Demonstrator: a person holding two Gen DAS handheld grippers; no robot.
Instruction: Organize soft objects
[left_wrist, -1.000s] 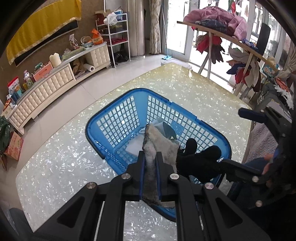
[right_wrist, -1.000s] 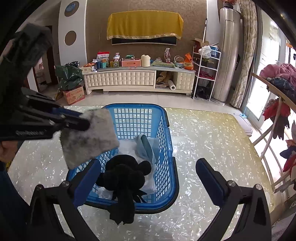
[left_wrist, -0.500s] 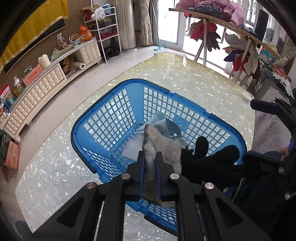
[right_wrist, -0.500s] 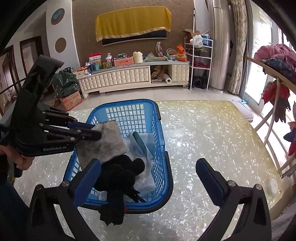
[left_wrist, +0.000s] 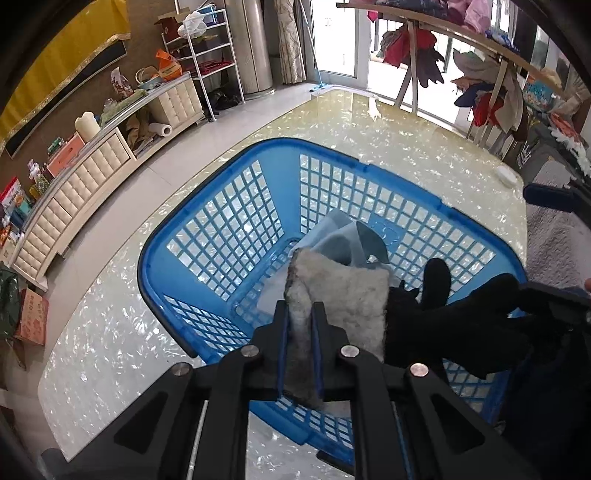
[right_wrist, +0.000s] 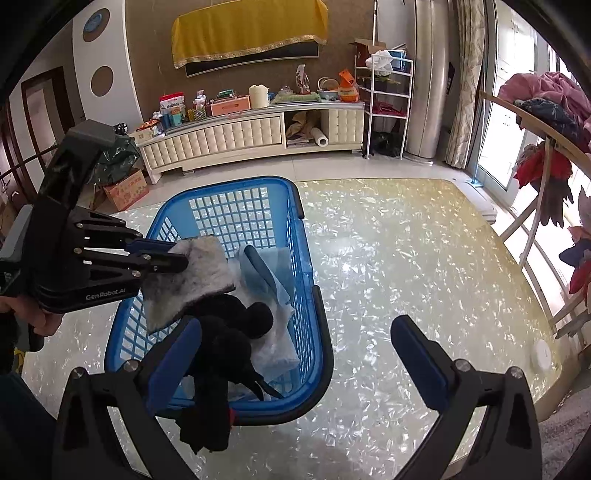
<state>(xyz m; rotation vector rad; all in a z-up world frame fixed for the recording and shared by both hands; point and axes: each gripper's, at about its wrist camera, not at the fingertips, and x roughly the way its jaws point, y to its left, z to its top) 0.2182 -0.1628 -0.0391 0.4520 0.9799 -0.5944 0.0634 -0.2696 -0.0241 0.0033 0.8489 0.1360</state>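
Left gripper (left_wrist: 298, 325) jaws clamp the grey cloth (left_wrist: 343, 299) over the basket (left_wrist: 221, 236), which lies toward 12 o'clock; right gripper (right_wrist: 295, 343) jaws are spread wide, gripping nothing.

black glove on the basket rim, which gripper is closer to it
Right. The black glove lies against the right gripper's open left finger; the left gripper, clamping the grey cloth, sits just above it.

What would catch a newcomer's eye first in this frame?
The blue basket on the pearly table, already holding pale blue cloth. Over it, the left gripper is shut on a grey fuzzy pad. A black glove hangs over the basket's near rim beside the open right gripper.
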